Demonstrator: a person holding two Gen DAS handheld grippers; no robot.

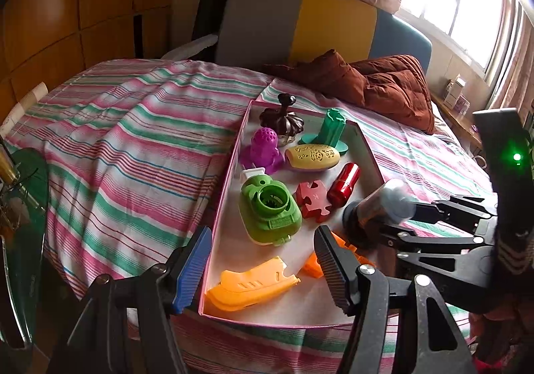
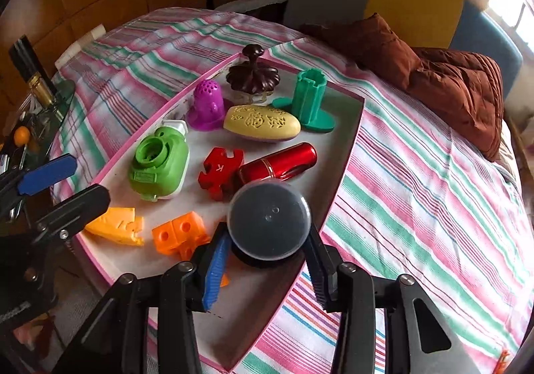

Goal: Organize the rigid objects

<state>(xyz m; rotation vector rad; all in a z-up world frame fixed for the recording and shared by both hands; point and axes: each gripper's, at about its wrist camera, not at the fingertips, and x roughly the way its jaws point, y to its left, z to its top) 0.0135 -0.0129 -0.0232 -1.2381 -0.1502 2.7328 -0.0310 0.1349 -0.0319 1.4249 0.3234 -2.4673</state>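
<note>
**Dark capped bottle stands in the tray between the right tongs' fingers**

The dark bottle (image 2: 269, 221) with a clear domed cap stands upright on its black base inside the pink-rimmed white tray (image 2: 347, 140), right between the fingers of the right tongs (image 2: 267, 268). The blue pad (image 2: 213, 273) lies to its left and the black pad to its right; both flank the lower body very closely, but whether they still press on it cannot be told from these views. The left-wrist view shows the same bottle (image 1: 380, 207) tilted across that gripper's linkage, blurred.

Just beyond the bottle, ahead of the right tongs, lie a red metallic cylinder (image 2: 280, 162) and a red puzzle piece (image 2: 218, 170), touching each other. To the left of the blue pad sit an orange block with holes (image 2: 178, 235) and a yellow cheese wedge (image 2: 115, 230). Farther ahead are a green toy camera (image 2: 160, 167), a purple perforated figure (image 2: 207, 107), a yellow embossed oval (image 2: 262, 122), a teal stand (image 2: 310, 100) and a dark brown knobbed lid (image 2: 252, 75).

The left tongs (image 1: 263, 268) hover released over the tray's near corner, jaws wide apart, nothing between them, with the cheese wedge just ahead of them.

The tray rests on a striped bedspread (image 2: 417, 180), with a brown quilt (image 2: 450, 86) well beyond.
</note>
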